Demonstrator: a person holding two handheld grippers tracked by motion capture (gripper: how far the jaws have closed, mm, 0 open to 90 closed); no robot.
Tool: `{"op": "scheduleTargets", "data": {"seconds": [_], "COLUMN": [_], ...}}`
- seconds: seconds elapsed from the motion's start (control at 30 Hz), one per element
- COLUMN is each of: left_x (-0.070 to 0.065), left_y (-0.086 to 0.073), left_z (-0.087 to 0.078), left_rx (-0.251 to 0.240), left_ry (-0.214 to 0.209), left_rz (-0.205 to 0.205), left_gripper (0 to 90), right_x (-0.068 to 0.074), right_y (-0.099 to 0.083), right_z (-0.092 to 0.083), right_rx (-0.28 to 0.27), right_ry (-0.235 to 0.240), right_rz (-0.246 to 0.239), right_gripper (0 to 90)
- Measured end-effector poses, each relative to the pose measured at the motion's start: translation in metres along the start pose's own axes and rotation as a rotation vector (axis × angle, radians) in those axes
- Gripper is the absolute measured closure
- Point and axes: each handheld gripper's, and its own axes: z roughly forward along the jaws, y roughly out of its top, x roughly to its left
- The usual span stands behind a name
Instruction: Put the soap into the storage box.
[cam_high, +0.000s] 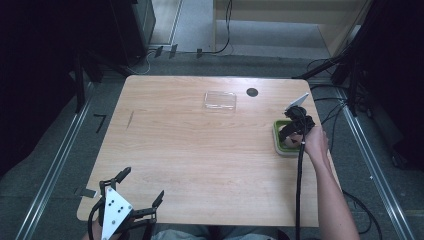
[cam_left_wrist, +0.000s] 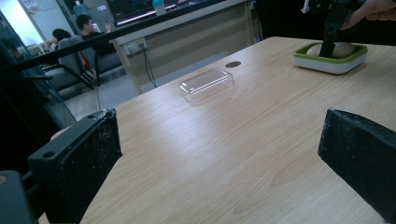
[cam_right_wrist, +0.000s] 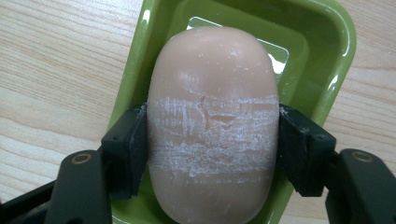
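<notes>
The right tool (cam_right_wrist: 213, 140) pinches the soap (cam_right_wrist: 212, 116) over the green dish (cam_right_wrist: 322, 56), while the left tool (cam_left_wrist: 219, 158) rests spread above the tabletop (cam_high: 200, 145).

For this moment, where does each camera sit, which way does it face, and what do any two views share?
High view: above the table, looking forward and down; both forearms, left hand-held gripper open.
Left gripper view: low over the table, facing the clear lid; own jaws apart.
Right gripper view: looking down at soap clamped in the green dish.
Shared: dish, soap.
</notes>
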Motion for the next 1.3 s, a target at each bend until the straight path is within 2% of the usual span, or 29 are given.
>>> {"op": "scheduleTargets", "data": {"seconds": [0.87,1.13,1.3], "left_x": [0.000,0.000,0.000], "left_y": [0.000,0.000,0.000], "left_z": [0.000,0.000,0.000], "left_rx": [0.000,0.000,0.001], "left_ry": [0.001,0.000,0.000], "left_rz": [0.000,0.001,0.003], "left_gripper": [0.0,0.0,0.0], "right_x": [0.001,0.004,0.010], "right_y": [0.001,0.000,-0.003], "right_z": [-0.001,-0.011,-0.020], "right_rx": [0.013,-0.006,-0.001], "right_ry": [-0.015,-0.034,-0.027], "right_rz": [-0.011,-0.024,-0.054], "right_gripper": [33.0,27.4,18.4]}}
